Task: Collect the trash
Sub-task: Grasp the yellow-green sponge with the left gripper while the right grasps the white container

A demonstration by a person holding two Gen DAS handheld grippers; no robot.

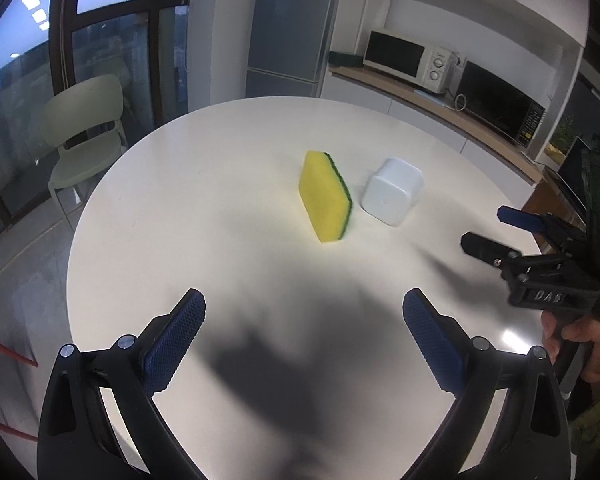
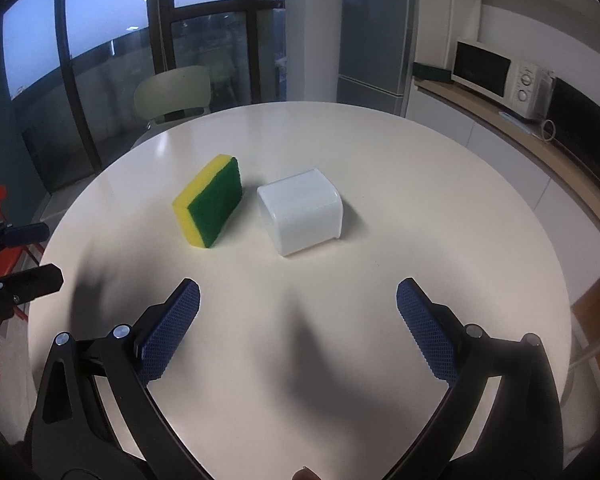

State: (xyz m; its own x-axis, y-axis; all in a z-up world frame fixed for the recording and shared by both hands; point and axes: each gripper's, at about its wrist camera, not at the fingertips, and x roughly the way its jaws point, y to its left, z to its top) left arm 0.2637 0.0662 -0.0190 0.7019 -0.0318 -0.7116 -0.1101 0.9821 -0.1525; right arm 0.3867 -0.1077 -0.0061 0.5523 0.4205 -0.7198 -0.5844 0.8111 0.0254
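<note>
A yellow sponge (image 1: 325, 197) with a green scouring face (image 2: 213, 202) stands on its long edge near the middle of the round white table (image 1: 220, 168). Just to its right a small white plastic bin (image 1: 393, 191) (image 2: 303, 211) lies tipped on its side. My left gripper (image 1: 305, 298) is open above the near part of the table, well short of both objects. My right gripper (image 2: 298, 288) is open too, with nothing between its blue pads. Each gripper shows in the other's view: the right one (image 1: 488, 226) at the right edge, the left one (image 2: 40, 252) at the left edge.
A pale green chair (image 1: 88, 132) stands beyond the table's far left edge by tall windows. A counter at the right carries a white microwave (image 1: 408, 60) and a dark oven (image 1: 500, 108). A fridge (image 1: 288, 28) stands behind. A hand (image 1: 580, 344) holds the right gripper.
</note>
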